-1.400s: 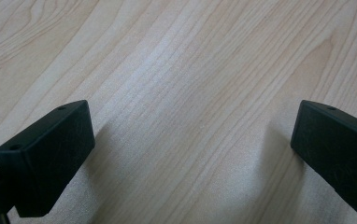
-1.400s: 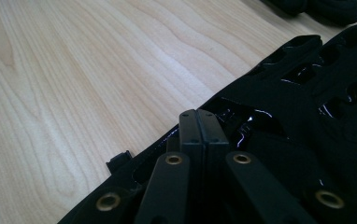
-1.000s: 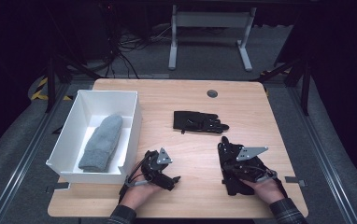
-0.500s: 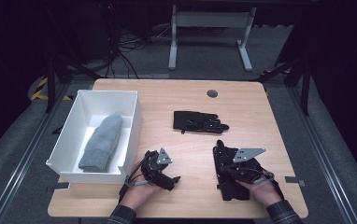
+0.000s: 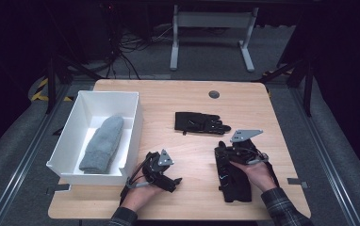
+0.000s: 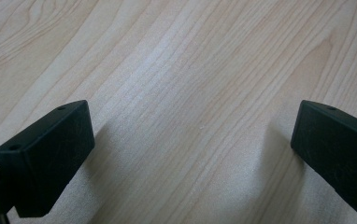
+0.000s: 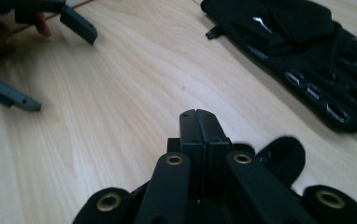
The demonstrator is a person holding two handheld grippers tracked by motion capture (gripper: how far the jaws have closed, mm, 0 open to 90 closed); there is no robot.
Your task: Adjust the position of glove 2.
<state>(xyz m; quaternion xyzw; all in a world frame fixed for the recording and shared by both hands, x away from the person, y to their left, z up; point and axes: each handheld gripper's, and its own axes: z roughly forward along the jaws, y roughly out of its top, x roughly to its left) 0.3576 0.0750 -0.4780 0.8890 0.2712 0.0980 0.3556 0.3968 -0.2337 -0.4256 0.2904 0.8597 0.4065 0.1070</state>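
At the table's left edge sits a white box (image 5: 130, 123) with a grey mitten (image 5: 102, 143) lying inside it. Just right of the box, near the front edge, the left gripper (image 5: 171, 180) rests low over bare wood, its fingers (image 6: 50, 156) spread wide with nothing between them. Toward the middle of the table, a black glove (image 5: 200, 123) lies flat and apart from both grippers. Near the front right corner, the right gripper (image 5: 221, 149) is in the person's hand, and a second black glove (image 5: 233, 181) lies under that hand. In the right gripper view its fingers (image 7: 199, 126) are pressed together; whether they pinch the glove's edge cannot be told from here.

Judgement: the step in hand is moving this nearer glove, most likely to the box. The next move calls for a confirmed hold on the fabric, a lift clear of the table, and travel leftward over the box wall.
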